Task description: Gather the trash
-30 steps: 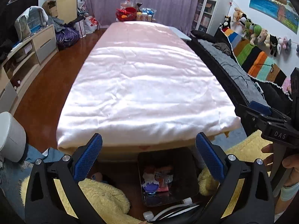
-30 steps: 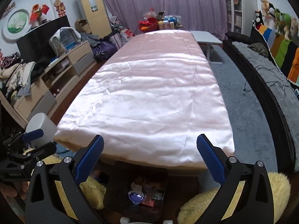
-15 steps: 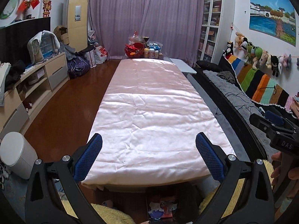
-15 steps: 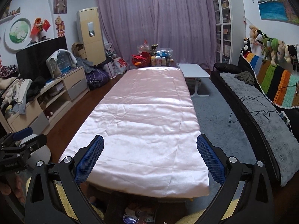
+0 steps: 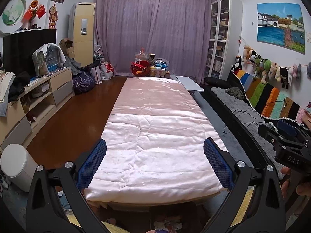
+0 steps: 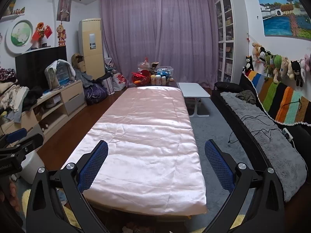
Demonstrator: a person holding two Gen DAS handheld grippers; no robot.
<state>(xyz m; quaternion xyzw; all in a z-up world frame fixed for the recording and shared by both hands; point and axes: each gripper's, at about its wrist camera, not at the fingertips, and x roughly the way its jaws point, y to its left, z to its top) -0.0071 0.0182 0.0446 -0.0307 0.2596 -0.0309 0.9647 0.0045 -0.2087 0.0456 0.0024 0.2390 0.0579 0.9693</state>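
My left gripper [image 5: 155, 151] is open and empty, held above the near end of a long table covered with a pink satin cloth [image 5: 155, 136]. My right gripper [image 6: 156, 151] is also open and empty over the same cloth [image 6: 143, 147]. A dark bin with colourful trash [image 5: 167, 224] shows just below the table's near edge; in the right wrist view only a sliver of the trash [image 6: 128, 229] is visible. The right gripper also shows at the right edge of the left wrist view [image 5: 287, 141], and the left gripper at the left edge of the right wrist view [image 6: 17, 147].
A white cylindrical can [image 5: 17, 167] stands on the floor at the left. A low cabinet [image 5: 38, 99] lines the left wall. A dark sofa with a grey throw [image 6: 272, 136] runs along the right. Bottles and a red basket [image 5: 149, 69] sit at the table's far end. A small white table [image 6: 193, 90] stands beyond.
Both grippers have tilted up and back: the view rose from the bin under the table's edge to the whole room. The bin has slid almost out of sight. Jaws stayed open.
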